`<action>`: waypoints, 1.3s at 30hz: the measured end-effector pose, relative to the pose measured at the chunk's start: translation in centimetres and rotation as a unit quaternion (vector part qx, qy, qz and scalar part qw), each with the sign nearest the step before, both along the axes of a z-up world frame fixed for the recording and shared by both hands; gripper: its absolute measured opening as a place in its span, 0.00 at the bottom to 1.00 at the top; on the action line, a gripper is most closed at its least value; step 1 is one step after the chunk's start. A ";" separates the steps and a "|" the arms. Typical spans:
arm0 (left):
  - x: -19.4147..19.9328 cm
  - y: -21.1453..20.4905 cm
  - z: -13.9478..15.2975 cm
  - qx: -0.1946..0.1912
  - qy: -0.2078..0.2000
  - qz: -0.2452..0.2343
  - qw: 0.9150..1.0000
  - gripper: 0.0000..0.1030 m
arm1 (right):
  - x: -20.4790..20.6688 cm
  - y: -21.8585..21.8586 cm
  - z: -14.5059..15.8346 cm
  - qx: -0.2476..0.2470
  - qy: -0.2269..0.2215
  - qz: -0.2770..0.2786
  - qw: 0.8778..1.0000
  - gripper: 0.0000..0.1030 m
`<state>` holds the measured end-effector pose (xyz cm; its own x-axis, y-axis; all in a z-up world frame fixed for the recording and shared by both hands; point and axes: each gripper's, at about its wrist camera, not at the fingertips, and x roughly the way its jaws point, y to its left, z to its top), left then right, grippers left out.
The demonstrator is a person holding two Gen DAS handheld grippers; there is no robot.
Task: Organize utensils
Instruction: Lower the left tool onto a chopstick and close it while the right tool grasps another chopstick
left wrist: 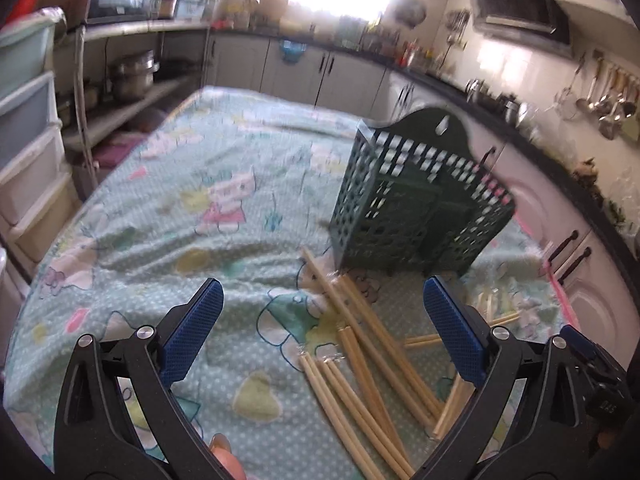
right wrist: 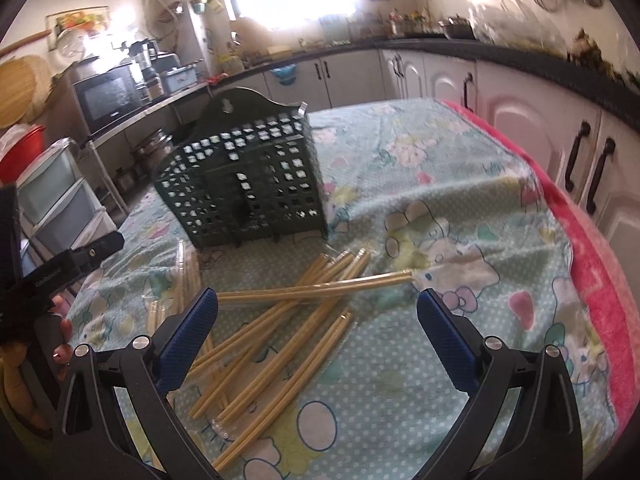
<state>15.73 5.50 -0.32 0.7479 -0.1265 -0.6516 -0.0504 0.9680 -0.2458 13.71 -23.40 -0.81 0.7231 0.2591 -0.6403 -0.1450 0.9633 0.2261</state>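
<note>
A dark green perforated utensil holder (left wrist: 420, 208) stands upright on the patterned cloth; it also shows in the right wrist view (right wrist: 244, 184). Several pale bamboo chopsticks (left wrist: 360, 364) lie scattered in front of it, some in clear wrappers; they also show in the right wrist view (right wrist: 288, 320). My left gripper (left wrist: 324, 320) is open and empty, above the cloth just left of the chopsticks. My right gripper (right wrist: 318, 320) is open and empty, hovering over the pile. The left gripper's body (right wrist: 60, 272) shows at the left edge of the right wrist view.
The table is covered by a light green cartoon cloth (left wrist: 192, 208) with a pink blanket edge (right wrist: 600, 280) on the right. Kitchen cabinets (right wrist: 540, 128) run close along the right side. Plastic drawers (left wrist: 28, 140) and a shelf with pots (left wrist: 132, 76) stand left.
</note>
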 end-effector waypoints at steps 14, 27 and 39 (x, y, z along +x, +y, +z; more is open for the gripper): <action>6.0 2.0 -3.6 -0.064 0.099 -0.017 0.993 0.62 | 4.1 -1.9 -3.6 0.081 0.115 -0.029 0.990 0.72; 9.6 2.8 -5.9 -0.111 0.141 -0.006 0.984 0.23 | 7.2 -4.3 -4.5 0.148 0.157 -0.058 0.975 0.57; 10.8 3.2 -6.3 -0.092 0.142 -0.001 0.986 0.04 | 10.3 -5.5 -5.4 0.167 0.164 -0.092 0.968 0.27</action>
